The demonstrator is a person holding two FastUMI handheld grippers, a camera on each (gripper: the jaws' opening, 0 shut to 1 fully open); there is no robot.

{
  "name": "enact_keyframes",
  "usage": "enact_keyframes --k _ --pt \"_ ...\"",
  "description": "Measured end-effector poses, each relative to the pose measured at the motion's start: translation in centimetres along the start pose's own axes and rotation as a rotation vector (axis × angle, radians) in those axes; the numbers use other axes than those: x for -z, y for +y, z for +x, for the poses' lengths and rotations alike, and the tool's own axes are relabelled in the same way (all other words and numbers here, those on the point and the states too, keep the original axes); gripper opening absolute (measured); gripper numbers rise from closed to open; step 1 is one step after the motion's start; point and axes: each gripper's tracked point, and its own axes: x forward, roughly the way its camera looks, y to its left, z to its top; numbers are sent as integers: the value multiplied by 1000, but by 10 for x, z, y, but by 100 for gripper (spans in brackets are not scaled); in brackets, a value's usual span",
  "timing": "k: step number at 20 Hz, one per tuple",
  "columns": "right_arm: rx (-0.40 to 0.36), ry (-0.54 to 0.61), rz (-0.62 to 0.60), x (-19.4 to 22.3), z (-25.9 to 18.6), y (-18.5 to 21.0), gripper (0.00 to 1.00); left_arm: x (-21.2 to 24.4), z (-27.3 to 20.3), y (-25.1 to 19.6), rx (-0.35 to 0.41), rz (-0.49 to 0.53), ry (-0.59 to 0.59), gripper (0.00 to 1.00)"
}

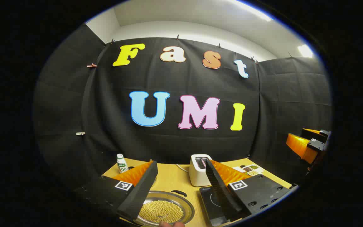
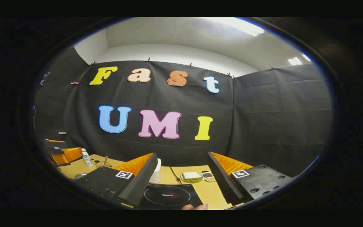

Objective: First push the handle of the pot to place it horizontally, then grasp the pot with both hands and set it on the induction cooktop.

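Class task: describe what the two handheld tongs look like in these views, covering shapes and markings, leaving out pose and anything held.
Each set of tongs, left and right, has two long wedge-shaped fingers with ridged inner faces, mounted on boxy black blocks. Each block carries a square black-and-white marker and round screw holes.

Black cloth walls (image 1: 181,138) enclose a wooden table (image 1: 172,178) beneath white ceiling lights (image 1: 254,11)

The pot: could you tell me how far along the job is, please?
Nothing looks done yet. The pot, holding yellow beans, sits on the table beside the cooktop, not on it, and the cooktop's top is bare. In hand: the left gripper hangs open above the pot and the right gripper open above the cooktop, neither touching anything. Left: pushing the handle, the two-handed grasp and the placing.
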Motion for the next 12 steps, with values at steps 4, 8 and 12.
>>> enact_keyframes --k 4,8,12 --pt "-1 -6 -17 -2 -5 -6 97 0 -12 11 -23 0 -15 95" --pt "-6 -16 3 -6 -11 -12 97 0 -26 23 -47 12 -22 95" --pt "-20 -11 -27 2 -9 -17 97 1 -34 31 -60 26 -22 95"
